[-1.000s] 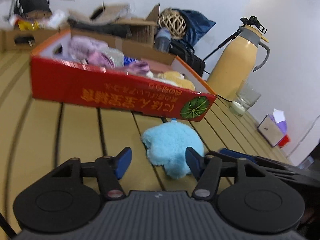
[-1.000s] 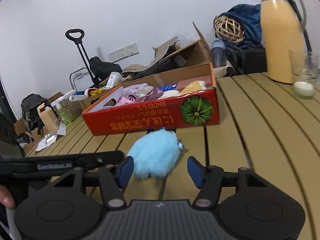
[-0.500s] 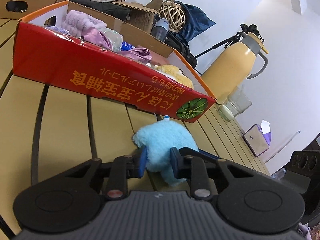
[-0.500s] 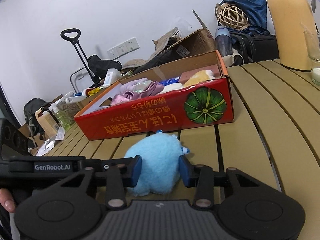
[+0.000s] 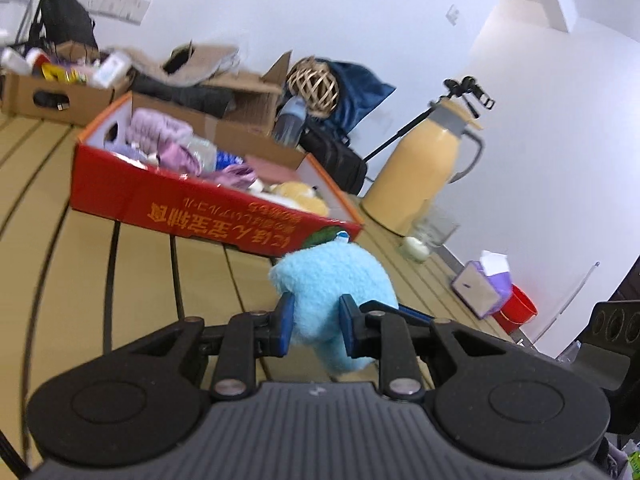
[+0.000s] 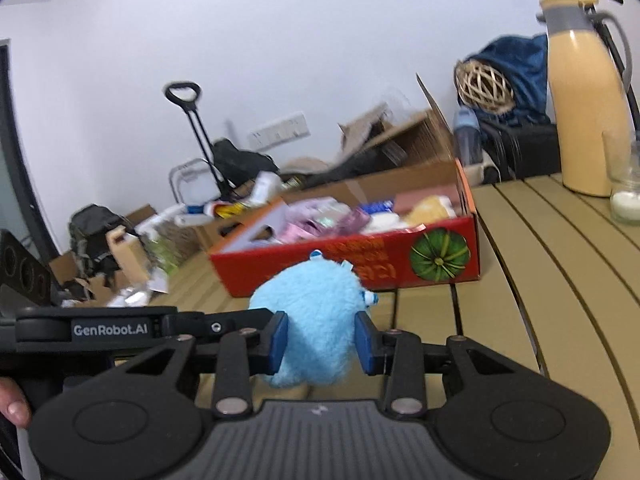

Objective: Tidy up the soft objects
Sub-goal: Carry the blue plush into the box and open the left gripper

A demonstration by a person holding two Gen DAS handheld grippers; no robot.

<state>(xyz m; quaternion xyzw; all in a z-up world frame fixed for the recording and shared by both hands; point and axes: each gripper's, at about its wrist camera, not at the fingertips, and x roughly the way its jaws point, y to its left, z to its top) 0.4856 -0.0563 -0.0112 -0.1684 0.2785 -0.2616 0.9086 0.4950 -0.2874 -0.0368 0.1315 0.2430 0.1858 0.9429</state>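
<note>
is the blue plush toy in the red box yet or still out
Out. The blue plush toy sits in front of the red box, pinched between the pads of both the left gripper and right gripper.

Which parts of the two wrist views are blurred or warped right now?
Left wrist: background boxes motion-smeared, plush and left gripper fairly sharp, table slats bowed by fisheye. Right wrist: red box and floor clutter smeared, plush and right gripper sharper, dark vignette in corners.

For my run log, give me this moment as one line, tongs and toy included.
left tongs: shut on blue plush toy | right tongs: closing, pads pressing toy | toy: in front of red box | stage: lifting
</note>
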